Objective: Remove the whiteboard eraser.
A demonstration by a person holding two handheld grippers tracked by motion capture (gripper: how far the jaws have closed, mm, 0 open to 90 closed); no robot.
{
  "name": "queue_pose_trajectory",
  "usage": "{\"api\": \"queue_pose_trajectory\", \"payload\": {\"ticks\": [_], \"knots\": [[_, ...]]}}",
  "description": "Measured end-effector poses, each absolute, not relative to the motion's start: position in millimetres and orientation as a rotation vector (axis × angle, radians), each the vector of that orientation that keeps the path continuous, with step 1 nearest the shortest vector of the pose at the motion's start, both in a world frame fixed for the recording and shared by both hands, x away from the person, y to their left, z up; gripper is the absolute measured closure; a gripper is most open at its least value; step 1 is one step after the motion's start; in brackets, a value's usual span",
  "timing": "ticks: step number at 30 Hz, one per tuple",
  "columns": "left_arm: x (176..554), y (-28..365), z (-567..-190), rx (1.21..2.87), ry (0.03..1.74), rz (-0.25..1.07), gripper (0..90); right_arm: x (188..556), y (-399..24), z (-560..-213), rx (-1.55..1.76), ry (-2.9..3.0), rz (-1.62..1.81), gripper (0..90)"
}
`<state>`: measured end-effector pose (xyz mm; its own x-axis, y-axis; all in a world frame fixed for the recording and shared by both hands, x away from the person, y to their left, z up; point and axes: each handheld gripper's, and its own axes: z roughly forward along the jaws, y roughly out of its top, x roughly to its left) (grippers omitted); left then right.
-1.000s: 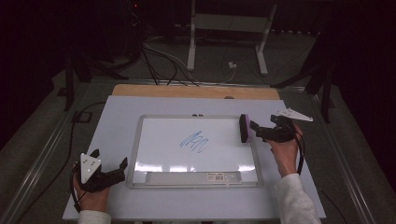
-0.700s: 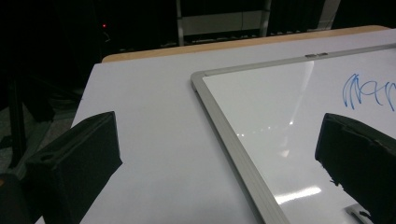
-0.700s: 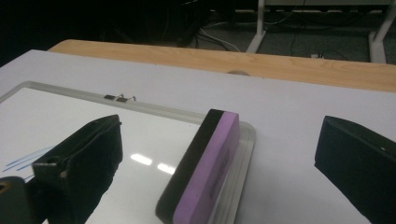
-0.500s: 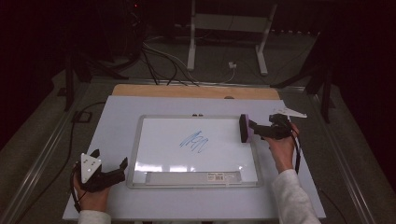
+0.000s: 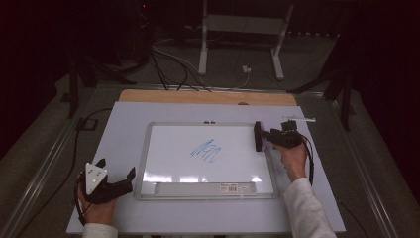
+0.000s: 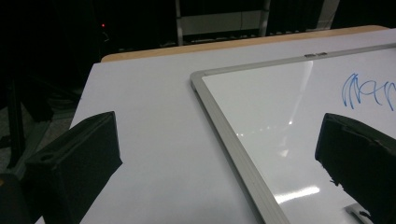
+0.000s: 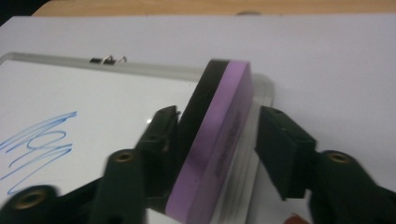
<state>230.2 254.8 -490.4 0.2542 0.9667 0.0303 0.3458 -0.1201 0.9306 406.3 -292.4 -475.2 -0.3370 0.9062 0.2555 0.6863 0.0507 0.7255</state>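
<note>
A purple and black eraser (image 5: pixel 258 136) stands on edge at the right rim of the whiteboard (image 5: pixel 173 158), which carries a blue scribble (image 5: pixel 207 150). My right gripper (image 5: pixel 263 138) reaches it from the right, and its jaws have just been closing around it. In the right gripper view the eraser (image 7: pixel 215 135) sits between the jaws of the right gripper (image 7: pixel 219 116). One jaw lies against the black side, and a thin gap shows at the purple side. My left gripper (image 5: pixel 117 168) rests open and empty at the board's lower left corner, also as left gripper (image 6: pixel 215 135).
The whiteboard lies on a white table top (image 5: pixel 124 124) with a wooden strip (image 5: pixel 208 97) along its back edge. A small clip (image 5: pixel 209 122) sits on the board's top rim and a label strip (image 5: pixel 198 187) on its bottom rim. Cables and stand legs (image 5: pixel 203 44) lie beyond.
The right gripper came down and left onto the standing eraser, rolled so its grey plate shows edge-on, and its jaws narrowed around the eraser. The left gripper stayed put.
</note>
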Motion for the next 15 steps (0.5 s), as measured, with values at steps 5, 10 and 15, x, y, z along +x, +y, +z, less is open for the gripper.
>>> {"api": "queue_pose_trajectory", "payload": {"ticks": [5, 10, 15], "knots": [[230.0, 254.4, -490.1, 1.64, 1.235, 0.882, 0.8, 405.6, -290.6, -478.1, 1.665, 2.05, 1.182, 67.2], [230.0, 254.0, -490.1, 1.641, 1.234, 0.882, 0.8, 406.7, -289.5, -480.9, 1.71, 2.046, 1.205, 68.8], [230.2, 253.7, -490.2, 1.643, 1.232, 0.882, 0.8, 409.1, -291.9, -484.5, 1.78, 2.041, 1.241, 59.1]]}}
